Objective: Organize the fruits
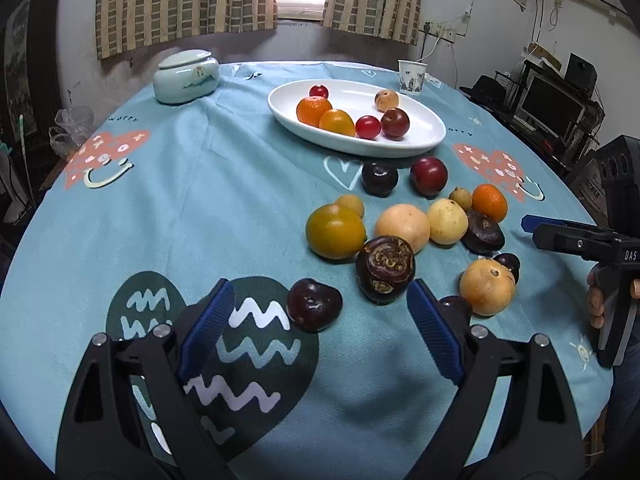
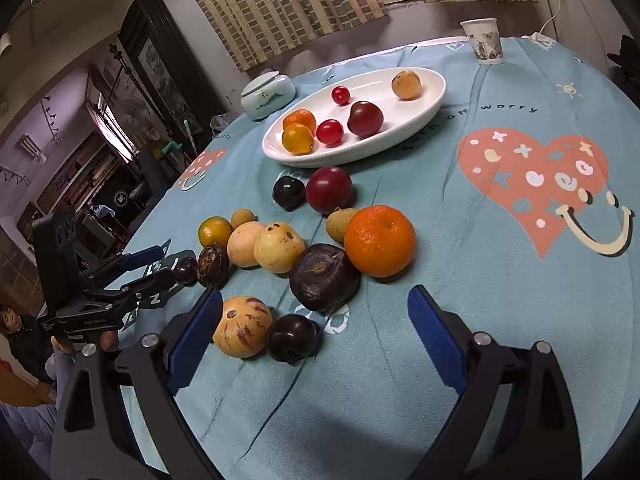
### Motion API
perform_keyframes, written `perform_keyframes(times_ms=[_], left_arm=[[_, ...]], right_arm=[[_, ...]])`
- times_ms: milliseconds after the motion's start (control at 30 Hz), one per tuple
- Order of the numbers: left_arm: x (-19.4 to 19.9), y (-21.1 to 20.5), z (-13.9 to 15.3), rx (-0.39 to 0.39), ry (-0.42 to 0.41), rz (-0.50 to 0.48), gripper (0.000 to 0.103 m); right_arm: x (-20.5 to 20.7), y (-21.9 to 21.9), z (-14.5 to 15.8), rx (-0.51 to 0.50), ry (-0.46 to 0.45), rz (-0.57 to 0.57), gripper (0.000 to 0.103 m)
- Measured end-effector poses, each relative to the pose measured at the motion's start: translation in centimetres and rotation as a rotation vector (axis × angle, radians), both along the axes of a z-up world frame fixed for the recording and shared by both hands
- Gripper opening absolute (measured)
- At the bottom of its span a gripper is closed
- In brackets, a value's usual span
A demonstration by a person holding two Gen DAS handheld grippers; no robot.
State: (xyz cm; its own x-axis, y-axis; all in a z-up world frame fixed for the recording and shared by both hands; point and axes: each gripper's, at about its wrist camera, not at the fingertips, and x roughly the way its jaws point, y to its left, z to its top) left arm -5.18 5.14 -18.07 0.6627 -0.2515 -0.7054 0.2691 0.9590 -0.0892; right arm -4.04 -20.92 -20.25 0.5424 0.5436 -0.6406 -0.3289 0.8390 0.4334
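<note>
Both grippers are hovering over the round table's blue patterned cloth (image 1: 200, 200), and both are standing released with nothing between their blue pads. The left gripper (image 1: 320, 308) is hanging just short of a small dark plum (image 1: 314, 305), which is lying on the cloth between its spread fingertips without touching either pad. At about one o'clock from that plum a brown, ridged water chestnut (image 1: 385, 270) is sitting, and beyond it a loose heap of fruit is spreading: a yellow-green tomato (image 1: 335, 232), two pale round fruits side by side, an orange mandarin (image 2: 379, 240) at the far right of the heap, and two dark red plums nearer the dish.

The right gripper (image 2: 316, 312) is opening around a streaked tan fruit (image 2: 243, 327) and a dark plum (image 2: 292, 337) that are touching each other, the tan one just beside the left pad.

At twelve o'clock from the heap the white oval dish (image 1: 424, 136) is holding six fruits. A lidded celadon jar (image 1: 187, 76) is standing at ten o'clock, a paper cup (image 1: 412, 77) behind the dish.
</note>
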Motion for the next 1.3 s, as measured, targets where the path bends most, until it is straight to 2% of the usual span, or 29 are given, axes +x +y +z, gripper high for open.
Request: perform_keyframes(times_ms=[433,900,967,1100,1233,1300], left_arm=[[0.0,0.5,0.2,-0.012,0.000,0.014,0.090],[0.3,2.3,0.4,-0.078,-0.012,0.071,0.090],[0.8,2.7,0.2,-0.099,0.010,0.078,0.090],[0.7,1.2,-0.3,0.014,0.037,0.041,0.087],[-0.7,-1.5,-0.2,0.167,-0.024,-0.062,0.087],[-0.7,-2.3,-0.2,0.217,-0.046,-0.092,0.087]], right_arm=[[0.4,-0.5,-0.7,0.004,0.043,-0.031,0.094],[0.2,-0.7,-0.4,0.009,0.030,-0.037,0.094],[0.1,-0.9,-0.4,0.015,0.032,-0.041,0.094],[0.1,-1.0,-0.3,0.022,0.037,-0.043,0.094],[-0.2,-0.7,0.1,0.031,0.019,-0.018,0.094],[-0.3,-0.5,0.2,0.029,0.014,-0.010,0.094]])
